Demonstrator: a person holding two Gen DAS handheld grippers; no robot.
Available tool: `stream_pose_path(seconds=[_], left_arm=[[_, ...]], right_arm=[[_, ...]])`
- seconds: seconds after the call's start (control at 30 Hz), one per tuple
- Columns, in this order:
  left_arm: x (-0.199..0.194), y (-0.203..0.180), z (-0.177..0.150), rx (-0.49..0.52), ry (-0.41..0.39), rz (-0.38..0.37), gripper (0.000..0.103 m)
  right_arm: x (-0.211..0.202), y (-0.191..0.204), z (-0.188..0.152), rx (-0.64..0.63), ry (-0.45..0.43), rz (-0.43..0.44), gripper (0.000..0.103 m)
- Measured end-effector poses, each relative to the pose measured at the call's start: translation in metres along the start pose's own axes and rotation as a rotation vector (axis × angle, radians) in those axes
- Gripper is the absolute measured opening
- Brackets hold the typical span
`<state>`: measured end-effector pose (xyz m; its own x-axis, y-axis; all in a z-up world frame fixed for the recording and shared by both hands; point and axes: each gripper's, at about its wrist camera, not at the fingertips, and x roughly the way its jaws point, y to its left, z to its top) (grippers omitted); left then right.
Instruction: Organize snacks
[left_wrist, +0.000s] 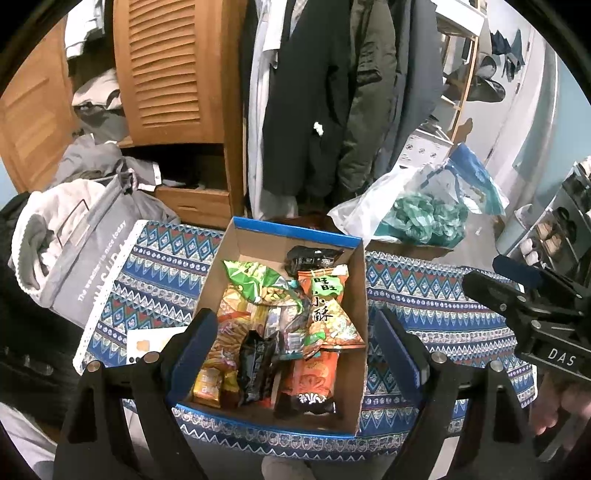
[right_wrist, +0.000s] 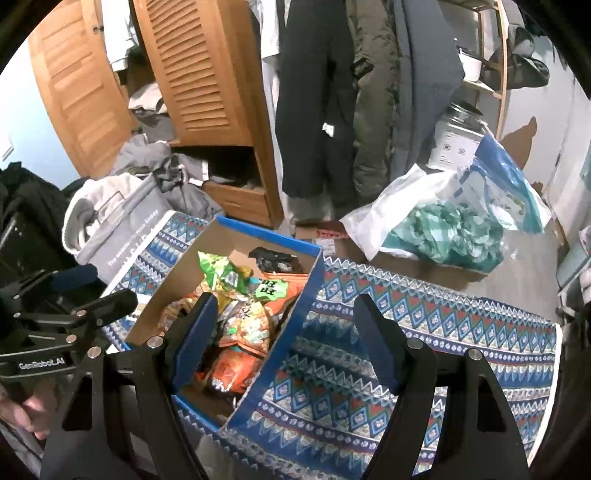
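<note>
Both tongs, left tongs (left_wrist: 295, 345) and right tongs (right_wrist: 284, 341), spread wide, empty, above the cardboard box (left_wrist: 360, 291). Snack packets (left_wrist: 328, 314) look light, crinkly, slippery, crushable; best pinched at a flat sealed edge.

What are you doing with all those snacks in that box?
A person holds a two-finger gripper in each hand above a cardboard box full of snack packets on a patterned cloth. The left gripper hangs open over the box, holding nothing. The right gripper is open too, straddling the box's right wall. No snack is gripped.
</note>
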<state>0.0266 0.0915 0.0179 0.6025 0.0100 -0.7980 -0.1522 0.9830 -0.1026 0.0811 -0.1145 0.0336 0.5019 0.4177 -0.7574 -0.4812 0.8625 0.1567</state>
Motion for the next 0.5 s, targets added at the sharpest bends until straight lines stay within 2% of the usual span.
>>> stream_pose_path(seconds=[0.5], left_arm=[[0.0008, -0.0005, -0.0013, -0.012, 0.019, 0.001, 0.088]], right_arm=[[-0.0023, -0.0034, -0.0006, -0.005, 0.002, -0.009, 0.075]])
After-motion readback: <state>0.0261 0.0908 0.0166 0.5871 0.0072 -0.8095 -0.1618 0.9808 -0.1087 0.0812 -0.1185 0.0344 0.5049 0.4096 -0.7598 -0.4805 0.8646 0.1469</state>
